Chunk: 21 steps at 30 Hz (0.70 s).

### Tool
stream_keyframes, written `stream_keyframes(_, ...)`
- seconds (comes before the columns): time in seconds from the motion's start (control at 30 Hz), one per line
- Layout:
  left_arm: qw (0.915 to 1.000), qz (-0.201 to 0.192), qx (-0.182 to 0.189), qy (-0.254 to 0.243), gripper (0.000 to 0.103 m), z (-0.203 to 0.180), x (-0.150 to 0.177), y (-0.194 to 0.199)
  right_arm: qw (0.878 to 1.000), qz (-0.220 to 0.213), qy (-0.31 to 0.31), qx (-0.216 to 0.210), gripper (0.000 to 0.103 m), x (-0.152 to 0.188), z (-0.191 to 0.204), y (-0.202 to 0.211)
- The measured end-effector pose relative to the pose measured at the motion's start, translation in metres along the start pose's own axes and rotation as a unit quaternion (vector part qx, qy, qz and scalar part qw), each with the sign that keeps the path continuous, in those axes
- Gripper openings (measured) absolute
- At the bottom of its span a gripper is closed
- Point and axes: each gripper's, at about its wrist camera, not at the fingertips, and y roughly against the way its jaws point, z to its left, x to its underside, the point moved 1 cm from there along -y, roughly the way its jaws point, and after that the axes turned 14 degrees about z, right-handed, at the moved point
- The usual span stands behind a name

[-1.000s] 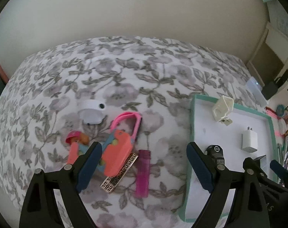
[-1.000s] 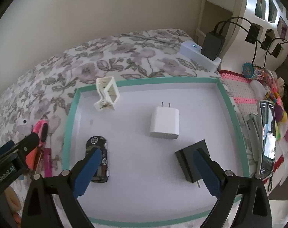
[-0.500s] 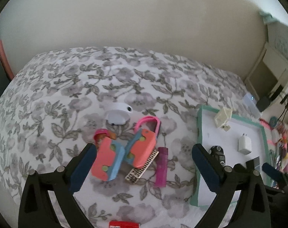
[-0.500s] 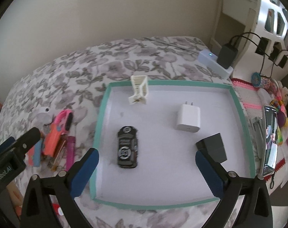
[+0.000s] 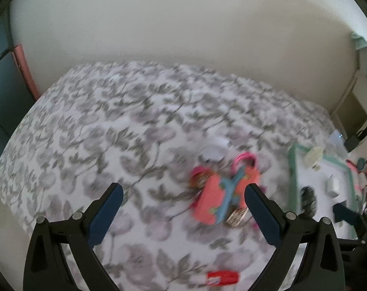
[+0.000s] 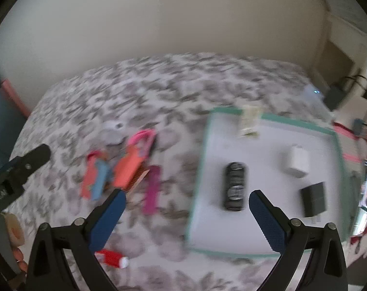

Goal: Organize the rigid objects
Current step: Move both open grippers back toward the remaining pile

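Floral bedspread (image 5: 106, 131) fills both blurred views. Left gripper (image 5: 183, 214) hangs wide and empty, orange-and-blue toys (image 5: 222, 194) just ahead between its fingers. Right gripper (image 6: 187, 218) also gapes empty, with the teal-rimmed tray (image 6: 203, 150) ahead and a black toy car (image 6: 235, 185) inside it.

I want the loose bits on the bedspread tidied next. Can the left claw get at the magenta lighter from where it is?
Probably yes. The left claw is open and holds nothing, and the magenta lighter lies bare on the bedspread beside the orange toy. Nothing covers it, though the toy crowds one side.
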Motion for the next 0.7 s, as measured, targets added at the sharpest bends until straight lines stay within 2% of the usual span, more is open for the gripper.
stream_keyframes(0.37, 0.995, 0.089, -0.041, 0.018, 0.1, 0.023, 0.039, -0.051, 0.994, 0.08, 0.064, -0.035, 0.103, 0.022, 0.046, -0.037)
stream_keyframes(0.57, 0.9927, 0.1, -0.056, 0.037, 0.1, 0.037, 0.048, -0.058, 0.989, 0.12, 0.077, -0.049, 0.103, 0.035, 0.06, -0.053)
stream_keyframes(0.7, 0.9927, 0.102, -0.048, 0.042, 0.1, 0.044, 0.046, -0.059, 0.987, 0.131, 0.078, -0.053, 0.103, 0.039, 0.068, -0.056)
